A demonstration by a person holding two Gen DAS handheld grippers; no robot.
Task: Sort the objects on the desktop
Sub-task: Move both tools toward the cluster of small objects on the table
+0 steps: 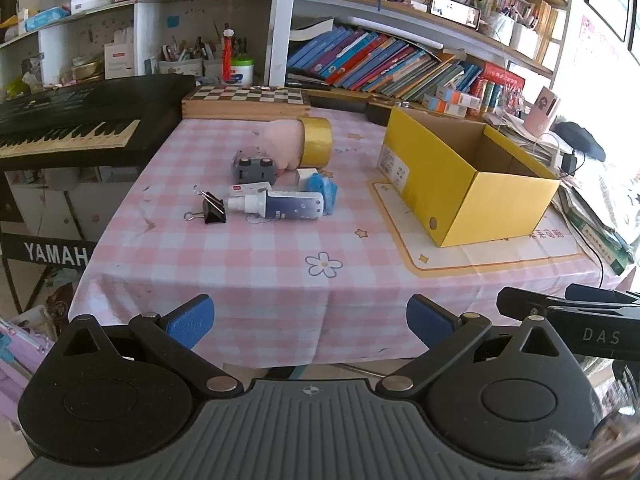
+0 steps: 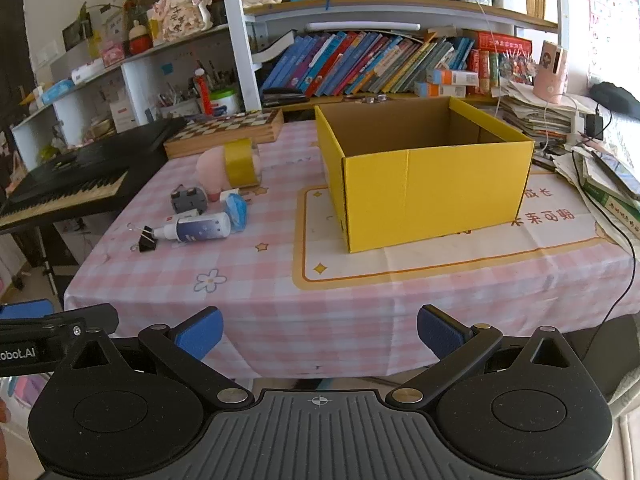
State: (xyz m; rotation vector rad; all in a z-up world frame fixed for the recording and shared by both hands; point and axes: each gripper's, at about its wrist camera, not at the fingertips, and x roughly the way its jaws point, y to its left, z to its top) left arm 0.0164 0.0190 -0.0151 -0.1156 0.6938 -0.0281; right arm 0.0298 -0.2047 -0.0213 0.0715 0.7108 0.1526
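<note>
A cluster of small objects lies left of centre on the pink checked tablecloth [image 1: 248, 264]: a black binder clip [image 1: 212, 208], a white and blue bottle [image 1: 280, 205] on its side, a blue crumpled item [image 1: 323, 189], a grey toy car [image 1: 254, 168], a pink plush [image 1: 282, 142] and a yellow tape roll [image 1: 316, 142]. An open, empty yellow cardboard box [image 1: 468, 178] stands to their right on a cream mat [image 2: 440, 256]. My left gripper [image 1: 310, 322] hangs open in front of the table's near edge, holding nothing. My right gripper [image 2: 320, 332] is also open and empty, facing the yellow box [image 2: 432, 184].
A black keyboard [image 1: 68, 128] stands left of the table. A wooden chessboard box [image 1: 246, 100] lies at the back edge, with bookshelves [image 1: 384, 60] behind. Stacked papers, cables and a charger [image 2: 592, 128] crowd the right side. Bare cloth lies between the objects and the near edge.
</note>
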